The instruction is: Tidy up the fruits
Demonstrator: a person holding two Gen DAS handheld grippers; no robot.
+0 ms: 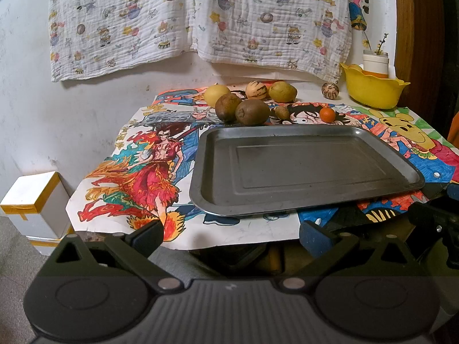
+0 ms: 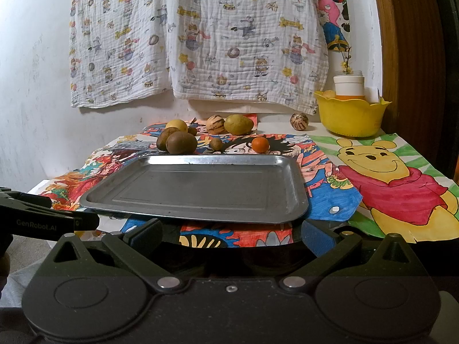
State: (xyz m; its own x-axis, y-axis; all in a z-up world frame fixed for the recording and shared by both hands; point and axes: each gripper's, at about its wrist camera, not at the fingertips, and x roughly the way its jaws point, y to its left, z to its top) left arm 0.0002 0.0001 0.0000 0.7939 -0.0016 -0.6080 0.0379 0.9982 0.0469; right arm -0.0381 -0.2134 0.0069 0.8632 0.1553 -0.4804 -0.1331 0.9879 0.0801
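1. Fruits [image 2: 181,142] sit beyond the tray [image 2: 200,189]; we note this first.
2. Nearest us, left gripper [image 1: 231,236] and right gripper [image 2: 229,233] both spread wide, empty.
3. Farthest: yellow bowl [image 2: 351,117].

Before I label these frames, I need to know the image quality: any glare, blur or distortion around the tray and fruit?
Left wrist view: sharp, the metal tray matte with only faint sheen, and fisheye bending its edges. Right wrist view: also sharp, a bright streak along the tray's far rim, the fruit such as the small orange evenly lit, dark vignette at the corners.
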